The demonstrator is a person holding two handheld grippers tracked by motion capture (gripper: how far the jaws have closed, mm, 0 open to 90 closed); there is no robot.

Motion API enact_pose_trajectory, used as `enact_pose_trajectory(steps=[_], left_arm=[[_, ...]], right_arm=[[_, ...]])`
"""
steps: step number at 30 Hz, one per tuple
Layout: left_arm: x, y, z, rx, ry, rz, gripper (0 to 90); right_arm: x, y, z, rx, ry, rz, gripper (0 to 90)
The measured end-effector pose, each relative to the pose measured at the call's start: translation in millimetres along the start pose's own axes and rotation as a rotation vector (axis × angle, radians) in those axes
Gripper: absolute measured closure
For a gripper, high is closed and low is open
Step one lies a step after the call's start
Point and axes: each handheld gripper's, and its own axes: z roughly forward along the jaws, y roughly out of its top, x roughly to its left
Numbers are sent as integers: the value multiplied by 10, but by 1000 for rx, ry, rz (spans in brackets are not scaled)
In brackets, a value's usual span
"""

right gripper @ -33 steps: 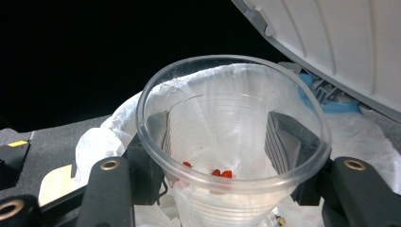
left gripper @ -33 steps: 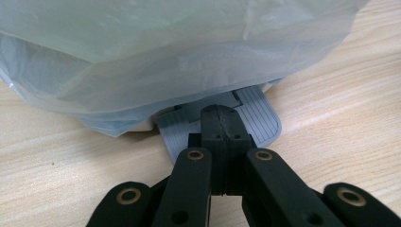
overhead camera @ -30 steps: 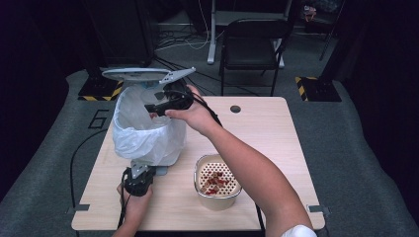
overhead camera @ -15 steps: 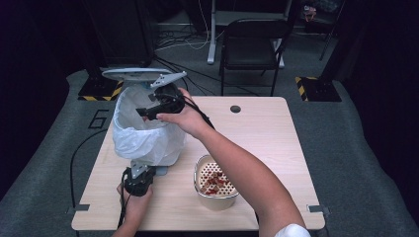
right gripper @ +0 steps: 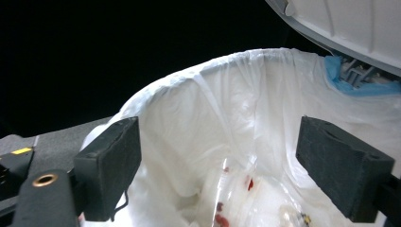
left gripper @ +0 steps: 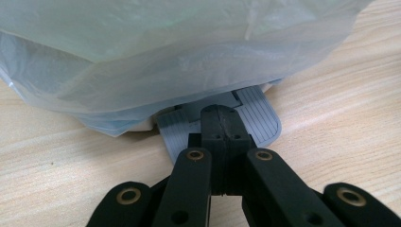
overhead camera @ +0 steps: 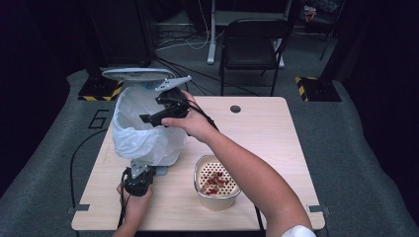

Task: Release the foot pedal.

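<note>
Two grippers are seen. The left gripper [left gripper: 222, 127] is held low at the near left of the table [overhead camera: 276, 128], its jaws closed flat against each other with nothing between them, their tips pressed down on the grey ribbed pedal [left gripper: 257, 113] that juts toward the person from the base of the one bin [overhead camera: 148, 133]. The right gripper [overhead camera: 148, 118] is held above the bin's open mouth, pointed leftward and slightly down into it; its jaws are spread wide and nothing is held between them. In the right gripper view, the white liner bag [right gripper: 227, 142] is seen folded over the bin's rim, with a few small red scraps [right gripper: 220, 220] lying at its bottom. The bin stands upright at the left side of the table, its long axis vertical, and its single lid [overhead camera: 136, 74] is raised behind the opening. Near the front edge, to the right of the bin and well apart from it, one cream-coloured bowl [overhead camera: 215, 185] is found, holding a perforated strainer with red pieces [overhead camera: 213, 180] inside. One black chair [overhead camera: 252, 44] is seen on the floor beyond the table.
</note>
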Motion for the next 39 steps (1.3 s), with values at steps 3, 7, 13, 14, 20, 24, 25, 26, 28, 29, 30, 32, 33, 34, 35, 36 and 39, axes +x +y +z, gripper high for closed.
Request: enact_pose_trajectory(steps=[3, 7, 13, 14, 20, 24, 25, 26, 28, 29, 30, 32, 33, 34, 35, 36, 39], left_arm=[[0, -4, 9, -14, 3, -2, 900], [-19, -8, 24, -38, 1, -32, 900], [-25, -8, 28, -46, 0, -43, 900], [-36, -11, 35, -49, -10, -64, 900], [-37, -13, 36, -44, -17, -79, 900], [-55, -18, 37, -48, -18, -107, 900], [-53, -17, 36, -47, -19, -106, 900], [-53, -17, 36, -46, -19, -106, 900], [-54, -17, 36, -47, -18, -105, 900], [-54, -17, 36, -47, -18, -105, 900], [-54, -18, 37, -47, -18, -106, 900], [-52, -17, 36, -46, -19, -107, 900], [-52, -17, 35, -45, -21, -108, 900], [-52, -17, 36, -46, -18, -106, 900], [-53, -18, 37, -47, -19, -107, 900], [-51, -16, 34, -44, -20, -107, 900], [-49, -17, 37, -47, -16, -109, 900]], right_arm=[[17, -30, -172, -11, -7, -14, 173], [9, -89, -408, -24, -5, -23, 176], [-70, -189, -694, -43, -34, -23, 178], [-83, -198, -721, -47, -36, -19, 178], [-171, -278, -896, -56, -62, -1, 183], [-219, -375, -1004, -46, -79, -8, 183], [-229, -398, -1028, -47, -85, -7, 183], [-236, -423, -1055, -46, -92, -3, 183], [-253, -475, -1123, -43, -105, -9, 187], [-253, -488, -1141, -41, -108, -7, 188], [-259, -517, -1183, -42, -120, -5, 189], [-277, -567, -1268, -47, -136, -9, 194], [-280, -582, -1296, -47, -144, -8, 197], [-284, -602, -1336, -41, -161, -14, 200], [-288, -621, -1376, -36, -180, -23, 201], [-290, -645, -1425, -34, -194, -23, 203], [-291, -733, -1564, -28, -242, -20, 210]])
